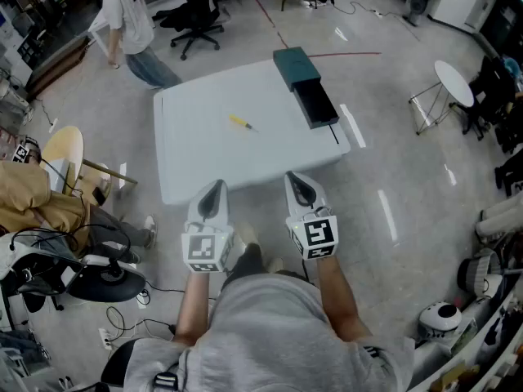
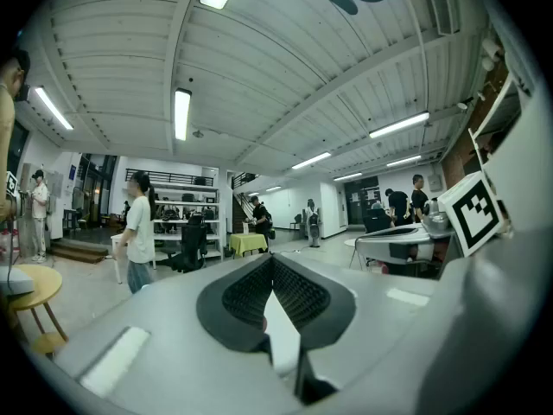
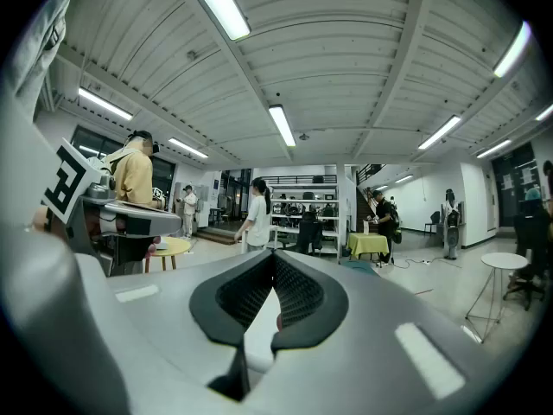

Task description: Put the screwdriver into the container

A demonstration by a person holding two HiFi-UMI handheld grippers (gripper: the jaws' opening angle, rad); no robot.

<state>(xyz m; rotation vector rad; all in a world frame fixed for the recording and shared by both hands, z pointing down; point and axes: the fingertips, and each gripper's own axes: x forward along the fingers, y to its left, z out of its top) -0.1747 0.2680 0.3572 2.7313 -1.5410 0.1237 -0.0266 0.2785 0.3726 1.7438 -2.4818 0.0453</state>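
A yellow-handled screwdriver (image 1: 241, 122) lies flat on the white table (image 1: 196, 149), left of centre. The container (image 1: 296, 66), a dark teal box with a black open part (image 1: 315, 104) in front of it, stands at the table's far right edge. My left gripper (image 1: 216, 186) and right gripper (image 1: 297, 180) hover side by side at the table's near edge, well short of the screwdriver. In the left gripper view the left gripper (image 2: 272, 259) has its jaws pressed together on nothing. The right gripper (image 3: 275, 258) in its own view is likewise shut and empty. Both gripper views look out over the room, not at the table.
A person (image 1: 127, 24) walks past the table's far left corner, near a black office chair (image 1: 196, 19). A round wooden stool (image 1: 65, 149) and a seated person (image 1: 37, 198) are at the left. A small white round table (image 1: 453, 82) stands at the right.
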